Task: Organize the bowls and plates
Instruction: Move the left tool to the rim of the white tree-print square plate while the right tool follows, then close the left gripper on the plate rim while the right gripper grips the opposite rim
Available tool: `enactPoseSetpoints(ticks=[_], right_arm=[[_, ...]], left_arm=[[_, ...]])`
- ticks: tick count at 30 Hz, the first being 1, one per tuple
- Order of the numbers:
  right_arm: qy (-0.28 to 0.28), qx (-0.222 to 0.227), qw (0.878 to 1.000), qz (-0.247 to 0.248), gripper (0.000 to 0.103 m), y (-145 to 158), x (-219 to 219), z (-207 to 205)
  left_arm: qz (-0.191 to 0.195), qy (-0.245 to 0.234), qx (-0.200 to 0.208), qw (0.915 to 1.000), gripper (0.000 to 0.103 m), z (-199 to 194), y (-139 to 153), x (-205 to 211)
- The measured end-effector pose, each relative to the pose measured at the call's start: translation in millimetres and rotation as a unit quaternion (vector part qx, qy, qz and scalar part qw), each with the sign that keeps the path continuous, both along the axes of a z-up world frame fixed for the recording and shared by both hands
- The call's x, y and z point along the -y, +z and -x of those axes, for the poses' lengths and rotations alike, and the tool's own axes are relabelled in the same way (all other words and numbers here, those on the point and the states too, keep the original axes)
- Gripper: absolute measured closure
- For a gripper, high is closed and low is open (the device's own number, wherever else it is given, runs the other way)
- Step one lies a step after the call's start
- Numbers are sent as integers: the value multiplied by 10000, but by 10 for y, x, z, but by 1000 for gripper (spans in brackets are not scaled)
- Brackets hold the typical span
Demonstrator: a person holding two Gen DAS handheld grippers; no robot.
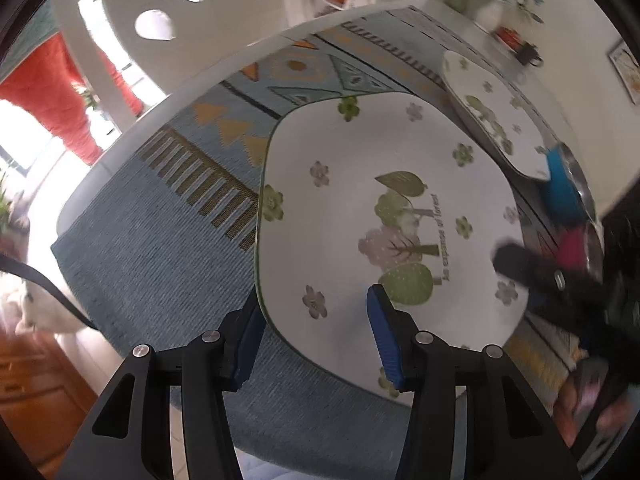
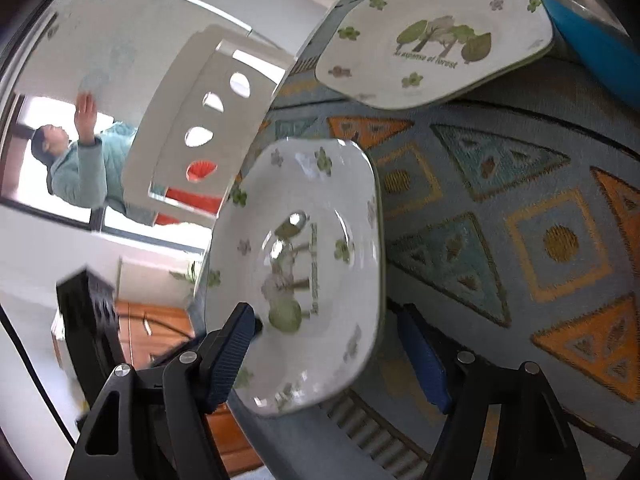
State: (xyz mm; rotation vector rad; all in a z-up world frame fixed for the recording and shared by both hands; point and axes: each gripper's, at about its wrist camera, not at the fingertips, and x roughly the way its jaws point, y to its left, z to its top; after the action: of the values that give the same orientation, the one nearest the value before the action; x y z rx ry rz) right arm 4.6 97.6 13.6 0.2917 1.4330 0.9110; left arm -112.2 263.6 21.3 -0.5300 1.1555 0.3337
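Both grippers are set to pick up the white tree-printed square plate point(image 1: 360, 208) lying on the blue patterned tablecloth point(image 1: 152, 264). The left gripper point(image 1: 316, 340) straddles its near rim, jaws spread, seemingly not yet pinching. The right gripper point(image 2: 328, 356) straddles the opposite rim, jaws also spread. Next, both must close firmly before lifting.

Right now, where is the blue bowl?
The blue bowl sits at the top right of the right wrist view, on the patterned cloth, beside the flat forest plate.
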Motion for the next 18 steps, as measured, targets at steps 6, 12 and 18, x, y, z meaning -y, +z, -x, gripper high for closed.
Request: enactPoseSetpoints(ticks=[6,12,18], right_arm=[[-186,294,9992,178,28,72,-252,32],[-390,848,9955,168,29,90,-233,121],[-174,1556,9832,941,33,160,-345,301]], left_arm=[[271,-293,58,9992,56,-25,4,-233],[573,-417,285,9971,51,-161,-13,-380],[361,-856,308,9952,51,-280,0,-280]])
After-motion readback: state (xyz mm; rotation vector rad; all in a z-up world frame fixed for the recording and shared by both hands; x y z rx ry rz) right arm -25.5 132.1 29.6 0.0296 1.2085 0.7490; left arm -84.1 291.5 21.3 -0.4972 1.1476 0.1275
